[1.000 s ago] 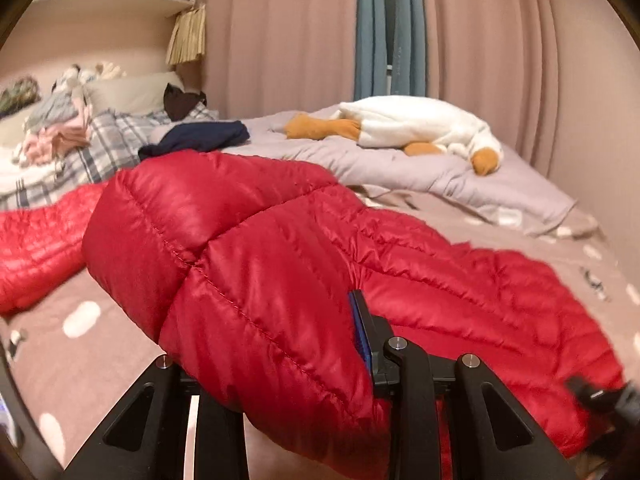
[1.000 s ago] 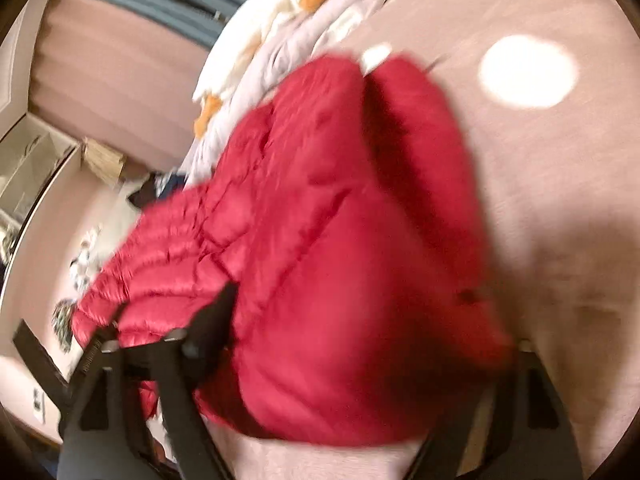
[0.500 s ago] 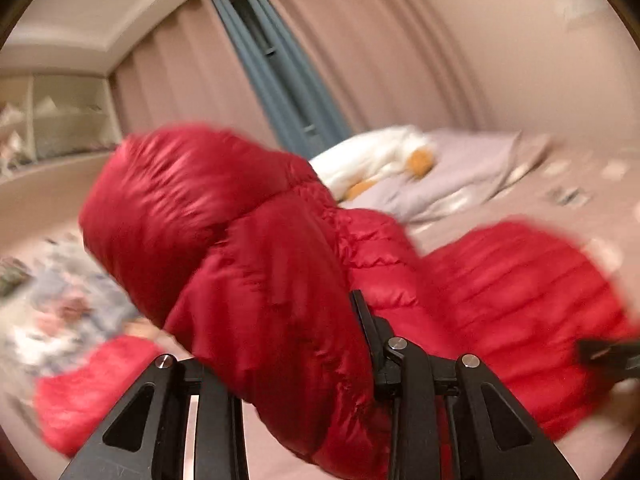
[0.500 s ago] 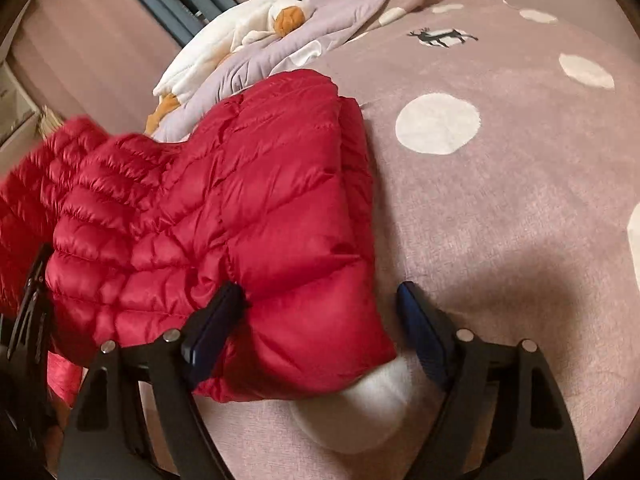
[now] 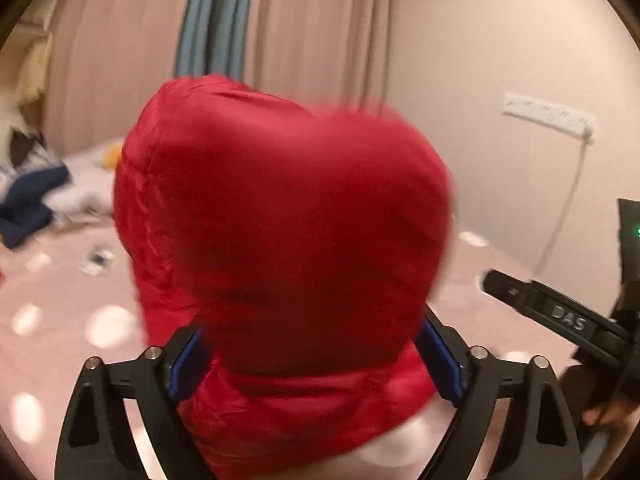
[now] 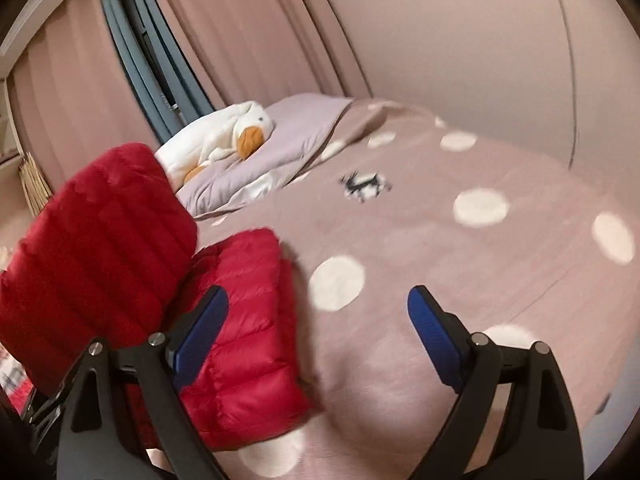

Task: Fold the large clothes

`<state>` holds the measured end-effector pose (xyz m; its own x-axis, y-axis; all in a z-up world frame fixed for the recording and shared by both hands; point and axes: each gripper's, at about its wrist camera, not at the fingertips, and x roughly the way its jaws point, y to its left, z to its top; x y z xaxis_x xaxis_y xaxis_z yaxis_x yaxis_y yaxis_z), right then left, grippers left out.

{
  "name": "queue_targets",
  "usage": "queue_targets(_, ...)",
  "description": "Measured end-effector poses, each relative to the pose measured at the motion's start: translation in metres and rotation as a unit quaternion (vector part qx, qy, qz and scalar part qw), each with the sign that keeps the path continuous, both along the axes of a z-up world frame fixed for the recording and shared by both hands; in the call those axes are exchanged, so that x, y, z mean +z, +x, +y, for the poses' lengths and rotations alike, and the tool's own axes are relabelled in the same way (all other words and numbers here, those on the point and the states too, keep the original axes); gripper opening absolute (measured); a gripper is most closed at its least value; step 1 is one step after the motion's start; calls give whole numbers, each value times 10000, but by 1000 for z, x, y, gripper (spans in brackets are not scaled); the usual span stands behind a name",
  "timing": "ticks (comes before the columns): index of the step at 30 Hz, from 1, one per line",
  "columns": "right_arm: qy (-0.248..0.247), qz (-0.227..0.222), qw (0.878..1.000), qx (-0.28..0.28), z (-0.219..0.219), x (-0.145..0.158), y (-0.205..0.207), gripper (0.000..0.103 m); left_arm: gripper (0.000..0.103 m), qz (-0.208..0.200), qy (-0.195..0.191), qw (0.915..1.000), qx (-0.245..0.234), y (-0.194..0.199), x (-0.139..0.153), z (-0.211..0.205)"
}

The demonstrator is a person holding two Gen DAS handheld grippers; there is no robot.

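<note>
Left gripper (image 5: 312, 354): jaws wide and opening. A bulging fold of the red down jacket (image 5: 280, 240) stands between the blue pads (image 5: 186, 364) and fills most of the left wrist view. The frame is blurred, so whether the pads press on the fabric cannot be told; the fabric spans the full gap between them.

Right gripper (image 6: 318, 320): jaws wide and opening, with nothing between them. The pink bed cover (image 6: 440, 280) with white dots shows through the gap. The left finger (image 6: 200, 328) of this gripper lies in front of the jacket's edge; contact cannot be confirmed.

Red down jacket (image 6: 240, 340), right wrist view: it lies at the lower left on the bed cover, partly folded. A lower quilted layer rests flat on the cover, and a second bulk of the same jacket rises above it at the left. The other gripper's black frame shows at the lower left edge below that bulk.

In the left wrist view, the right gripper (image 5: 520, 296) enters from the right edge, well apart from the jacket.

Further back on the bed: a lilac quilt (image 6: 296, 140) with a white plush duck (image 6: 224, 136) lying on it. A dark blue garment (image 5: 28, 204) lies at the far left.

Behind the bed: pink curtains (image 6: 248, 32) with a blue curtain strip (image 6: 152, 48), and a white power strip (image 5: 548, 116) on the wall.
</note>
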<state>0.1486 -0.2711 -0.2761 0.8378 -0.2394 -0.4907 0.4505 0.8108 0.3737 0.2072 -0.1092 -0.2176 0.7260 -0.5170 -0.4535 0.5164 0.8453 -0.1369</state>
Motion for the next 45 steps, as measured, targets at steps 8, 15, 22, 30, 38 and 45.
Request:
queue_targets(8, -705, -150, 9974, 68, 12, 46, -42, 92, 95, 1855, -1126, 9669, -1339, 38, -52, -24)
queue_targets(15, -1255, -365, 9908, 360, 39, 81, -71, 92, 95, 1873, -691, 9720, -1242, 38, -65, -49)
queue_targets(22, -1273, -285, 9908, 363, 39, 77, -58, 92, 95, 2206, -1206, 9628, -987, 36, -65, -32)
queue_targets(30, -1173, -213, 9927, 175, 34, 74, -54, 92, 95, 1776, -954, 9789, -320, 11, -45, -18)
queue_targets(38, -1155, -289, 9929, -60, 31, 76, -58, 92, 95, 1445, -590, 9872, 331, -19, -26, -7)
queue_targets(45, -1029, -433, 9929, -413, 28, 80, -61, 92, 95, 719, -481, 9909, 1036, -51, 18, 22)
